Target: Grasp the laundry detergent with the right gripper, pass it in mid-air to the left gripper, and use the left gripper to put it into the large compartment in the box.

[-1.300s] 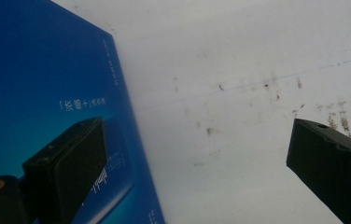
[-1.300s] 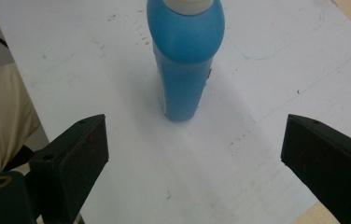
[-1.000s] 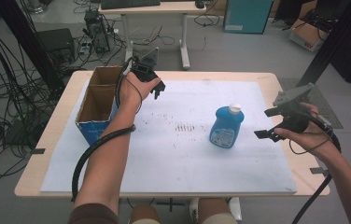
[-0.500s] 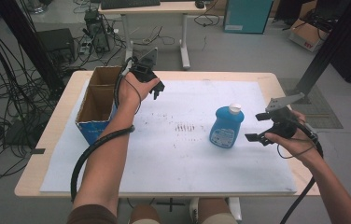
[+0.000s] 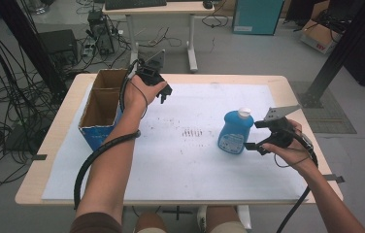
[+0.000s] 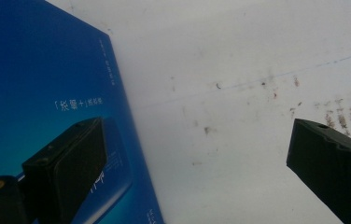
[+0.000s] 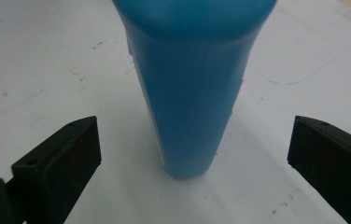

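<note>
My right tool point(image 5: 257, 135) sits just beside the upright blue bottle point(image 5: 234, 131), jaws spread either side of it. Left tool point(image 5: 163, 93), also spread, is well apart by the box point(image 5: 98, 114).

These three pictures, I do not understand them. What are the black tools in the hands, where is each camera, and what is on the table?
A person holds hand-held tongs, one per hand. The high view looks down on the table: the left tongs are beside an open cardboard box, and the right tongs are next to an upright blue bottle. The white sheet covers the table. Each other picture comes from a camera on one of the tongs. The right gripper view shows the bottle between wide-open jaws, untouched. Nothing is held.
</note>
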Demonstrator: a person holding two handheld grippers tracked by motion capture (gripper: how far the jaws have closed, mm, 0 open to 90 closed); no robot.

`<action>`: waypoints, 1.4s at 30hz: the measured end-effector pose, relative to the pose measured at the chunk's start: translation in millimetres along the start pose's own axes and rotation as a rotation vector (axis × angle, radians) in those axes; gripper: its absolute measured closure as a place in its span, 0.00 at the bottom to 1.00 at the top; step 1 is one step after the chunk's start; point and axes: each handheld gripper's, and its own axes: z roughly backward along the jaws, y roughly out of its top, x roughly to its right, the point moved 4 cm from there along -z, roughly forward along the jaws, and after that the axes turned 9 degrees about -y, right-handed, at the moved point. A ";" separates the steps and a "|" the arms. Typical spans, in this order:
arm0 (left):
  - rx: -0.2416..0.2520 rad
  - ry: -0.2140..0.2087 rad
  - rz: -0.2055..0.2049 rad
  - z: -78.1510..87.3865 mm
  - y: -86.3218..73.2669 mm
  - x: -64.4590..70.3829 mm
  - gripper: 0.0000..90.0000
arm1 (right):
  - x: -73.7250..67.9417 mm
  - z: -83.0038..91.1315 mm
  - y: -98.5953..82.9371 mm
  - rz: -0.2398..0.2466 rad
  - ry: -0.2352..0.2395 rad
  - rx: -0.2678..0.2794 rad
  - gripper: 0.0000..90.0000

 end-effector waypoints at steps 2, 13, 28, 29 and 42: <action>0.002 0.003 0.006 -0.8 -0.3 -1.4 0.06 | -0.6 -4.6 -0.2 0.007 0.001 0.009 0.02; 0.002 0.000 0.008 -2.4 -0.3 -1.9 0.06 | -4.3 -22.2 -2.9 0.004 -0.001 0.023 0.02; 0.000 -0.003 -0.003 -3.2 -0.4 0.3 0.06 | -8.7 -36.7 -2.0 -0.011 0.009 0.061 0.02; 0.000 -0.004 -0.003 -2.9 -0.2 0.7 0.06 | -8.8 -37.4 -2.1 -0.013 0.011 0.064 0.02; 0.001 -0.007 -0.005 -3.2 0.1 1.0 0.06 | -8.4 -44.1 -2.3 -0.026 0.003 0.084 0.03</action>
